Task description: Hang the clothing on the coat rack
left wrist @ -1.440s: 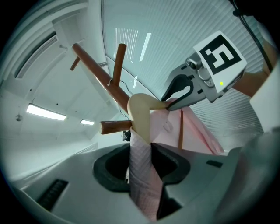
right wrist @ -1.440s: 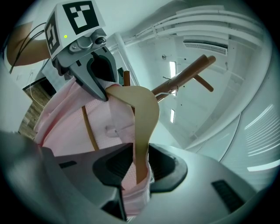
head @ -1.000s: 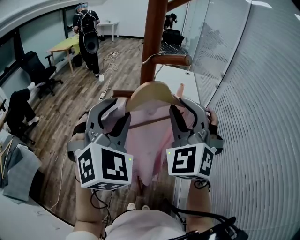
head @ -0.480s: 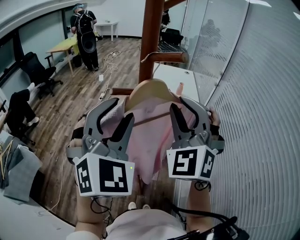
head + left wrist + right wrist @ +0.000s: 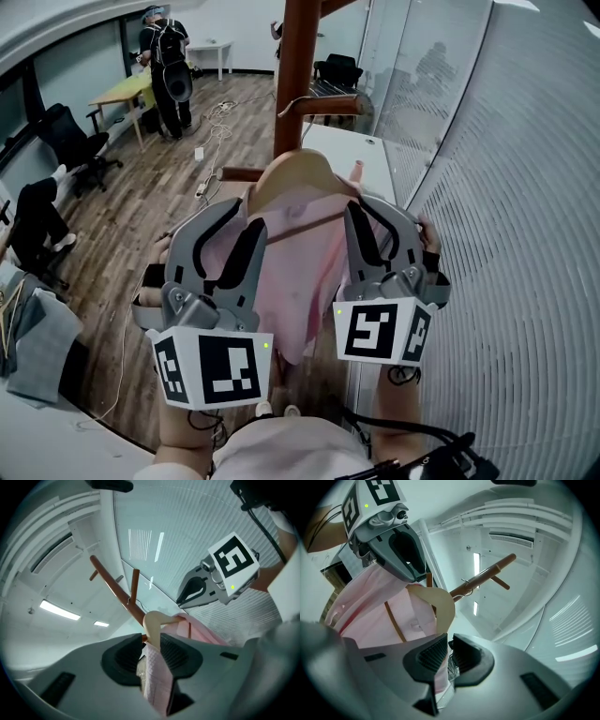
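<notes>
A pink garment (image 5: 302, 281) hangs on a pale wooden hanger (image 5: 298, 176) just in front of the brown coat rack (image 5: 295, 66), below its peg (image 5: 330, 105). My left gripper (image 5: 238, 227) is at the hanger's left shoulder and my right gripper (image 5: 377, 220) at its right one. In the left gripper view the closing jaws of the left gripper (image 5: 150, 657) have the hanger end (image 5: 153, 623) and pink cloth between the pads. In the right gripper view the right gripper (image 5: 449, 656) is closing too, with pink cloth pinched in a narrow gap under the hanger (image 5: 440, 603).
A ribbed wall (image 5: 511, 244) runs close on the right, with glass panels behind the rack. A white cabinet top (image 5: 349, 150) lies under the rack. Far left are a person (image 5: 169, 61), office chairs (image 5: 70, 141), floor cables and grey clothing (image 5: 37, 337).
Both grippers' jaws have narrowed onto the hanger's shoulders and the cloth. The left gripper's cube has sunk lower in the head view; the hanger sits slightly higher, nearer the rack.
</notes>
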